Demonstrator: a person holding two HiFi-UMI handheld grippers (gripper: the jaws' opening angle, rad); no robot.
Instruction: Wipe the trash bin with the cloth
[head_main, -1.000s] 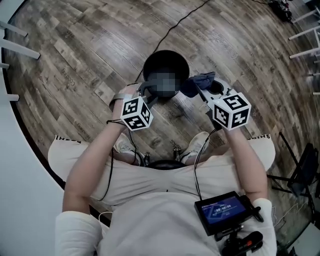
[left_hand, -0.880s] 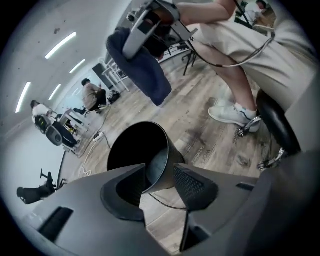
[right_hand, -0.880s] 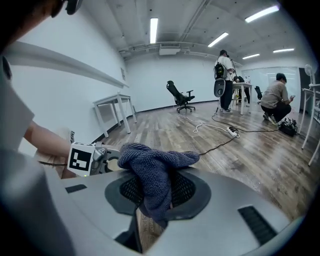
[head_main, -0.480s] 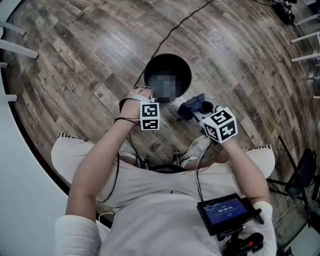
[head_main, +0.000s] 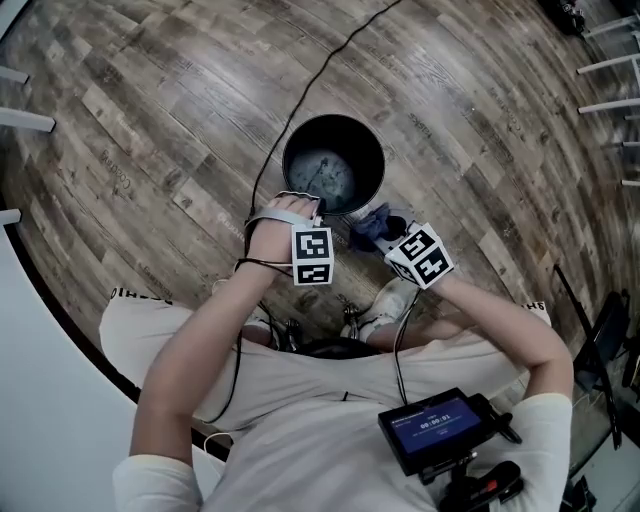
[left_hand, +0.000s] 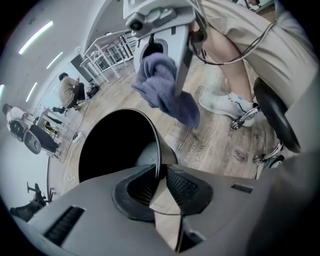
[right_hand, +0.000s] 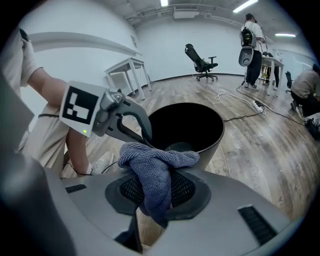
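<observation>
- We count one trash bin (head_main: 362, 140), at twelve o'clock.
- One cloth (head_main: 370, 226), at one o'clock.
- Two grippers: left gripper (head_main: 305, 203) at eleven o'clock, right gripper (head_main: 388, 228) at one o'clock.
- One cable (head_main: 318, 72) on the floor, at twelve o'clock.
- One screen (head_main: 435, 428), at five o'clock.
</observation>
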